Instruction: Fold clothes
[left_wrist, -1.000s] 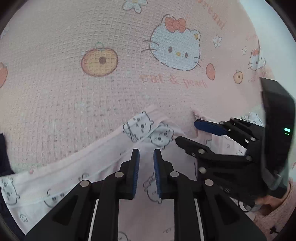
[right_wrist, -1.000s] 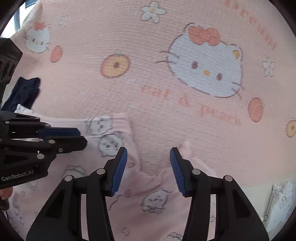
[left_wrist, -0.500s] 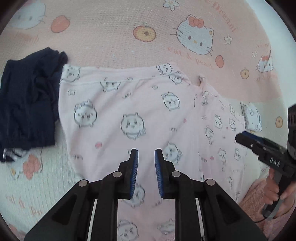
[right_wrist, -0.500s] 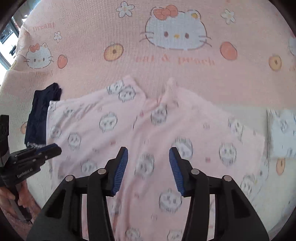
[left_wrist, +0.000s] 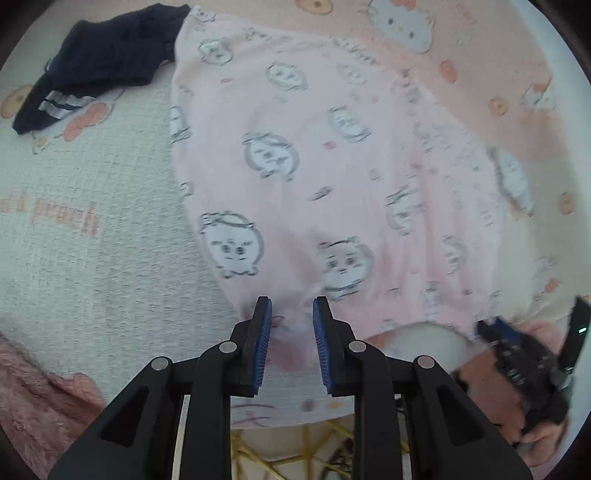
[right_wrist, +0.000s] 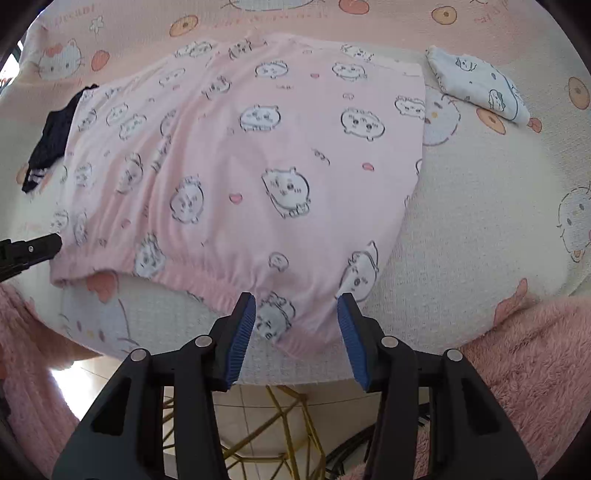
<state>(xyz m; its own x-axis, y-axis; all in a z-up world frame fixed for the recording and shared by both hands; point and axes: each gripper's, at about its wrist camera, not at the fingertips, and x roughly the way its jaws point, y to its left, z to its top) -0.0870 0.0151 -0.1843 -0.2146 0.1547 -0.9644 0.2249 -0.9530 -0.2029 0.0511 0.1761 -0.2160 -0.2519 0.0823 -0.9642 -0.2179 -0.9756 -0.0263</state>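
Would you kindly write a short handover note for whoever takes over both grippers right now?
Left gripper: open, empty, at the near left corner of the pink shorts.
Right gripper: open, empty, straddling the near right corner at the waistband.
Shorts lie spread flat on the blanket; navy garment at their far left, folded white piece far right.
Done: shorts laid out. Left: grip both corners and fold.

I see a cat-and-peach printed waffle blanket (right_wrist: 480, 229) carrying pink cartoon-print pajama shorts (right_wrist: 258, 155) spread flat, a dark navy garment (left_wrist: 107, 55) at their left edge, and a small folded white garment (right_wrist: 476, 86) far right.
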